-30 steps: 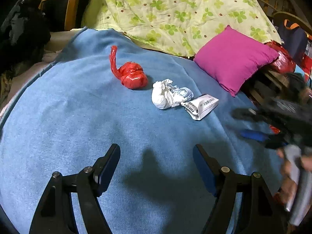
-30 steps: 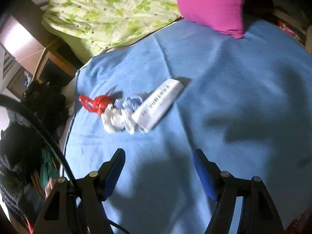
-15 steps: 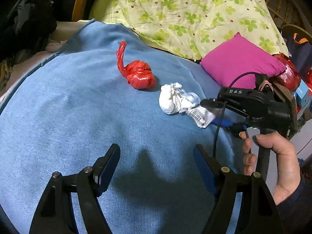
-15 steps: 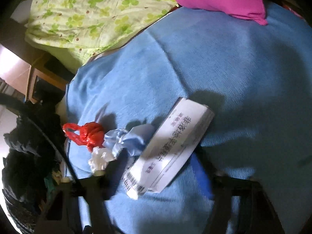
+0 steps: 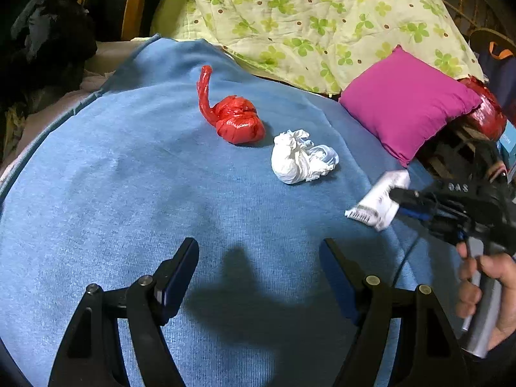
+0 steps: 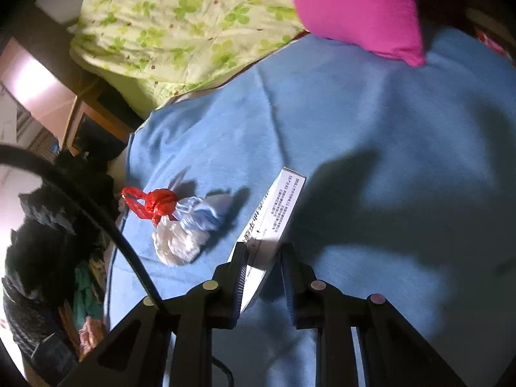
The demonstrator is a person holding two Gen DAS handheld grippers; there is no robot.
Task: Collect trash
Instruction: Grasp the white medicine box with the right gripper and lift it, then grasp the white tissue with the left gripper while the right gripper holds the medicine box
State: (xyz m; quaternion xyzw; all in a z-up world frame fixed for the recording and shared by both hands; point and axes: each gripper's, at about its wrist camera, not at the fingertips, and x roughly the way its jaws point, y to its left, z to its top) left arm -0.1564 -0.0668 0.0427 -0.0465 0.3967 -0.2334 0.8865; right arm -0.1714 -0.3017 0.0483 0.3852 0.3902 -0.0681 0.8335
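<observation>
A knotted red plastic bag (image 5: 237, 119) and a crumpled white bag (image 5: 300, 158) lie on the blue blanket (image 5: 129, 177). My right gripper (image 6: 262, 254) is shut on a small white printed box (image 6: 277, 213) and holds it lifted off the blanket, to the right of the white bag (image 6: 183, 232). The box also shows in the left wrist view (image 5: 377, 200), in the right gripper's fingers (image 5: 416, 201). My left gripper (image 5: 258, 261) is open and empty above the near blanket, well short of the bags.
A magenta pillow (image 5: 406, 103) and a green flowered quilt (image 5: 322, 16) lie at the back. Dark clothes (image 5: 42, 38) and a wooden frame are at the left edge. Clutter sits beyond the bed's right side.
My right gripper closed on the white box and pulled it up and to the right, away from the white bag. The left gripper stayed open, shifting slightly.
</observation>
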